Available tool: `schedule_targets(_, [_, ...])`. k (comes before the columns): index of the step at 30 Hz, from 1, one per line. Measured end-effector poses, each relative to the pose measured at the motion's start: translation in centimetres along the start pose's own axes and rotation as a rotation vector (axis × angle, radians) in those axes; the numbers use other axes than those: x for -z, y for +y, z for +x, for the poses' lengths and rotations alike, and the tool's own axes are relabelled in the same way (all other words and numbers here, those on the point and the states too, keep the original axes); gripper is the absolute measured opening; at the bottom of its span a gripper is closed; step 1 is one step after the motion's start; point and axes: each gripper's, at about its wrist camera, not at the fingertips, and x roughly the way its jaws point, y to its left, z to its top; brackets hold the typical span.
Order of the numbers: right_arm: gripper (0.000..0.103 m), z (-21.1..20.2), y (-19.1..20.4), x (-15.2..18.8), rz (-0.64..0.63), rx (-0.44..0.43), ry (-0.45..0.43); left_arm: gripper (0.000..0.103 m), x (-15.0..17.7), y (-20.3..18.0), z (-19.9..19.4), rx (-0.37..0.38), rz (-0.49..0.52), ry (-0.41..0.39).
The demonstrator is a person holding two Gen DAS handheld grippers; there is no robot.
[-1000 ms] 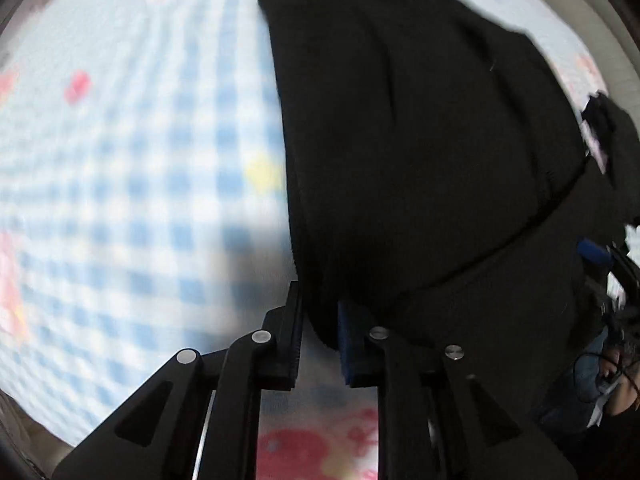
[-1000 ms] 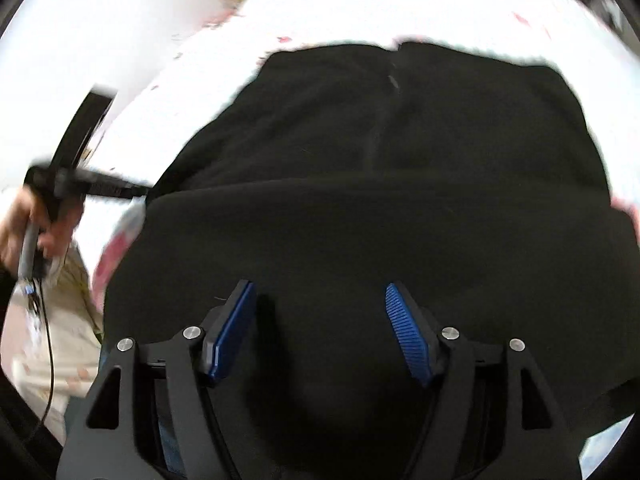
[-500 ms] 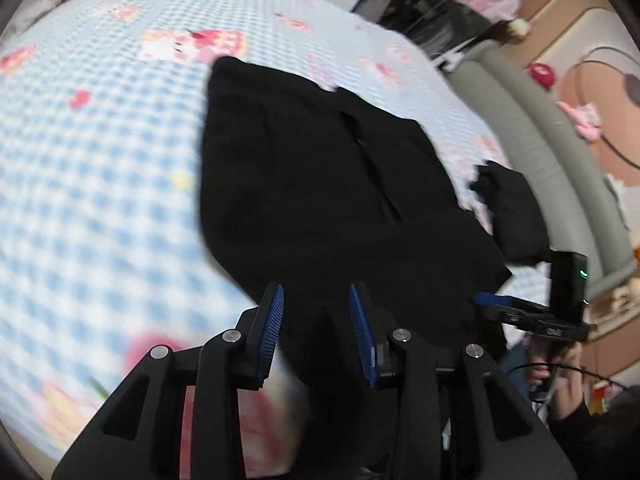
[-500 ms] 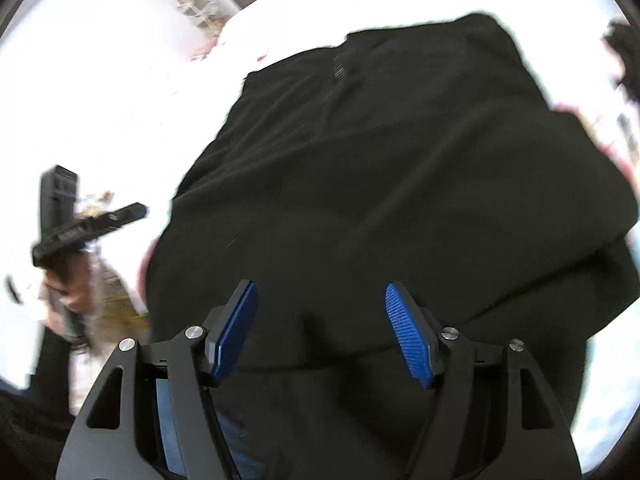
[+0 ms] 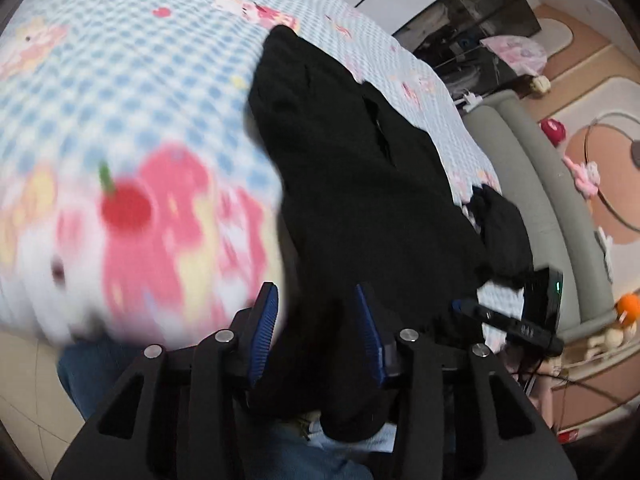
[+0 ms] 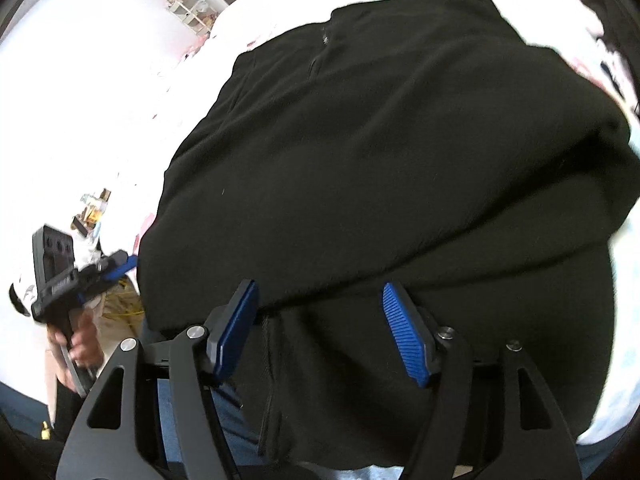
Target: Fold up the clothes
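Note:
A black garment (image 5: 352,168) lies folded over on a blue-checked cartoon bedsheet (image 5: 120,80), its near part draping off the bed edge. My left gripper (image 5: 316,332) is open just above that hanging part, nothing pinched between its blue pads. In the right wrist view the same black garment (image 6: 380,152) fills the frame, a folded layer lying across it. My right gripper (image 6: 320,332) stands wide open over the near hem, holding nothing. The left gripper (image 6: 116,268) shows at the far left in a hand (image 6: 80,344).
A second dark garment (image 5: 500,224) lies bunched at the bed's right edge. A grey padded bed frame (image 5: 532,184) runs beyond it, with toys and a patterned rug (image 5: 600,160) on the floor. Blue jeans legs (image 5: 92,364) stand close below the grippers.
My left gripper has let go of the garment edge it pinched a second ago, opened and pulled back toward the bed's near edge. The right gripper stayed open and drew back slightly.

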Motion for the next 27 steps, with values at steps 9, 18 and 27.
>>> schedule_targets(9, [0.066, -1.1, -0.2, 2.6, -0.008, 0.014, 0.005, 0.042, 2.4, -1.3, -3.6, -0.292, 0.055, -0.018])
schedule_targets(18, [0.067, -1.6, 0.8, 4.2, -0.058, 0.000, 0.012, 0.044, -0.6, -9.4, 1.4, -0.043, 0.234, -0.064])
schedule_targets(27, [0.071, -7.1, -6.0, 2.1, 0.141, 0.096, -0.163, 0.036, -3.6, -10.8, 11.9, -0.198, 0.251, 0.168])
